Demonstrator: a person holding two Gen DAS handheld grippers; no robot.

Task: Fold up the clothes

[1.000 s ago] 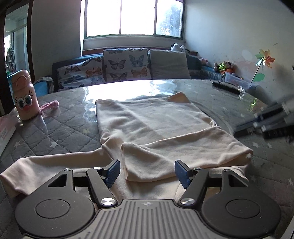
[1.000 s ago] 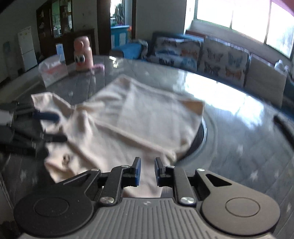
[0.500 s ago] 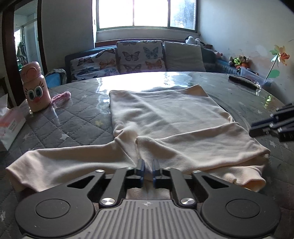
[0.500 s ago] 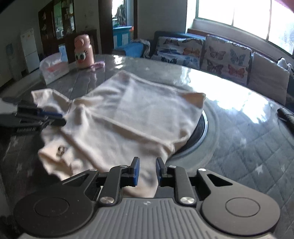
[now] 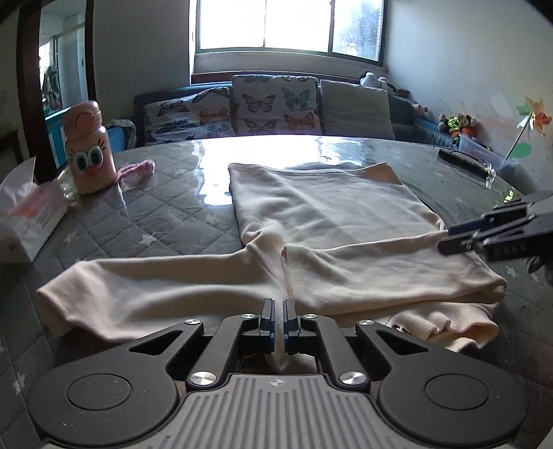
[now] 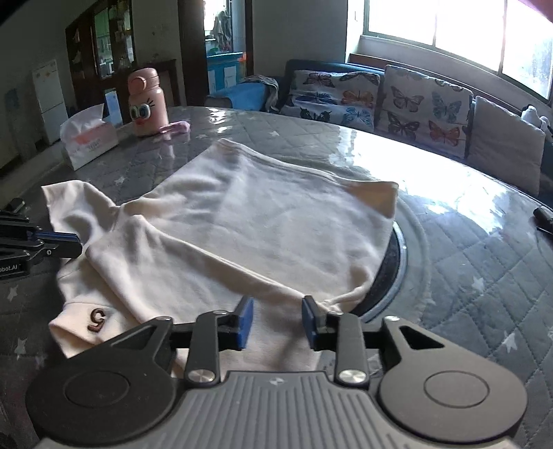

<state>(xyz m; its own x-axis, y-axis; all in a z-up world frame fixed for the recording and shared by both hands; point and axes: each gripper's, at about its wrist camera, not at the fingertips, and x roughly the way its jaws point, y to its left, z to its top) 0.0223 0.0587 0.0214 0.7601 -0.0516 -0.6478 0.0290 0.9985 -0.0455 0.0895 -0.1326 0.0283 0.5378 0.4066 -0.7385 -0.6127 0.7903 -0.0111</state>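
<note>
Two grippers sit at the near edge of a cream top spread on a quilted table. The left gripper has its jaws nearly together with a narrow gap; cream cloth lies beneath them, and whether they pinch it cannot be told. The right gripper has its jaws apart, straddling the top's edge without clamping it. In the left view one sleeve stretches out to the left, while the other is folded across the body. In the right view a brown "5" mark shows near the top's near-left corner. Farther back on the table stand a tissue box and a pink bottle with cartoon eyes. Beyond the table a sofa carries butterfly cushions under a bright window.
</note>
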